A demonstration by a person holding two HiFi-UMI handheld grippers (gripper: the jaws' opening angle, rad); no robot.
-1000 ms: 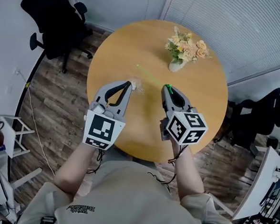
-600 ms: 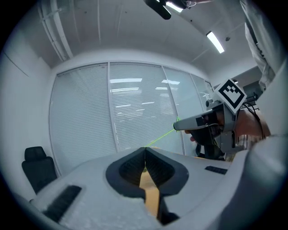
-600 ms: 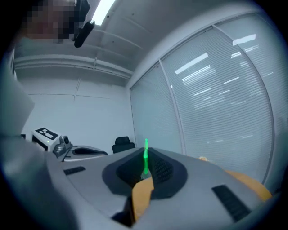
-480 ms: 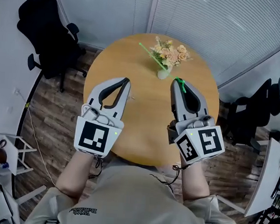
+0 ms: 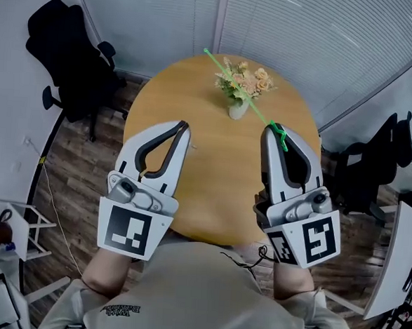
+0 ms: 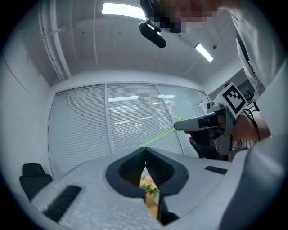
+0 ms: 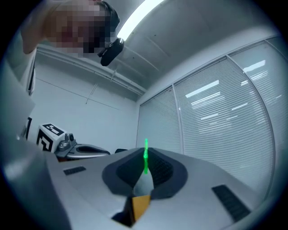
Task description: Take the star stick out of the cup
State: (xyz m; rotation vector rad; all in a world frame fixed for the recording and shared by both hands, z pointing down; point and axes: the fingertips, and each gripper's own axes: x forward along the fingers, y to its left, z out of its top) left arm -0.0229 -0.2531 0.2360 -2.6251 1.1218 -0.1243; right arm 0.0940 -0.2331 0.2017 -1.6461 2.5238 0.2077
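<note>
Right gripper [image 5: 277, 130]: pinches your thin green star stick [image 5: 265, 120] at 1 end.
Left gripper [image 5: 184, 126]: closed, empty.
Risk: tip-only pinch lets it pivot, drop.

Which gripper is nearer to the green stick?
Right. The right gripper is shut on the stick at its near end. The left gripper is apart from it, to its left, jaws together on nothing.
</note>
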